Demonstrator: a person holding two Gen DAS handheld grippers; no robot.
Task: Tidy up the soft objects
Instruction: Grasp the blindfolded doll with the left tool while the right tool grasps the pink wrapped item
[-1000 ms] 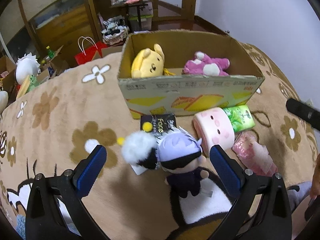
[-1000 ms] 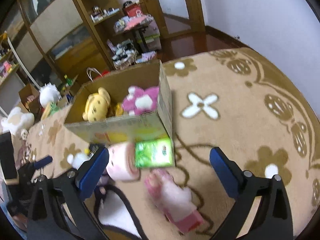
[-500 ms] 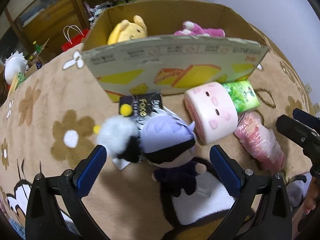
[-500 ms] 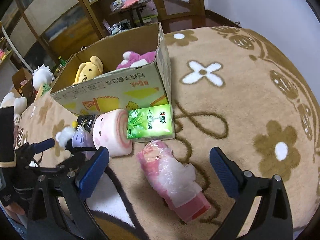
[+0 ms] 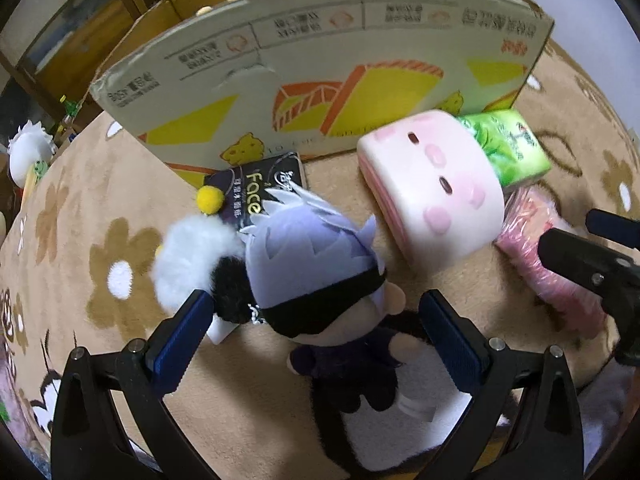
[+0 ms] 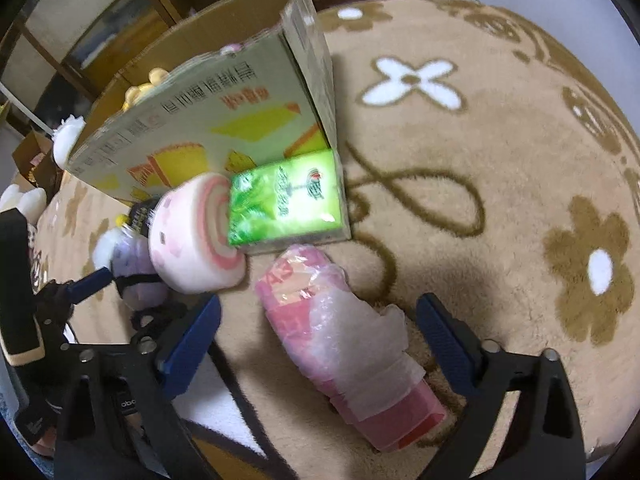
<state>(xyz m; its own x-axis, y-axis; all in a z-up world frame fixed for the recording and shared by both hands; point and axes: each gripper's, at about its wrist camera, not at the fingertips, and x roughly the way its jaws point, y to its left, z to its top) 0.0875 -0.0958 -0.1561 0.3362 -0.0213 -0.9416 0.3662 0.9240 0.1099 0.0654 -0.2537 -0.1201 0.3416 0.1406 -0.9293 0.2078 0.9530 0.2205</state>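
A doll with pale purple hair and a black blindfold (image 5: 320, 280) lies on the rug between the open fingers of my left gripper (image 5: 316, 336), untouched. A white fluffy plush (image 5: 188, 260) with yellow pompoms lies at its left. A pink roll-shaped plush (image 5: 432, 196) lies to the right; it also shows in the right wrist view (image 6: 192, 240). My right gripper (image 6: 316, 340) is open around a pink plastic-wrapped pack (image 6: 344, 344). The cardboard box (image 5: 320, 64) stands behind, its contents mostly hidden.
A green tissue pack (image 6: 284, 200) leans against the box corner. A black "Face" packet (image 5: 256, 192) lies at the box's foot. The tan flowered rug (image 6: 500, 180) stretches to the right. Shelves and more plush toys (image 5: 28, 152) stand at the far left.
Both grippers have moved down and forward. The left one now straddles the blindfolded doll and the right one straddles the pink pack. The box fills more of both views.
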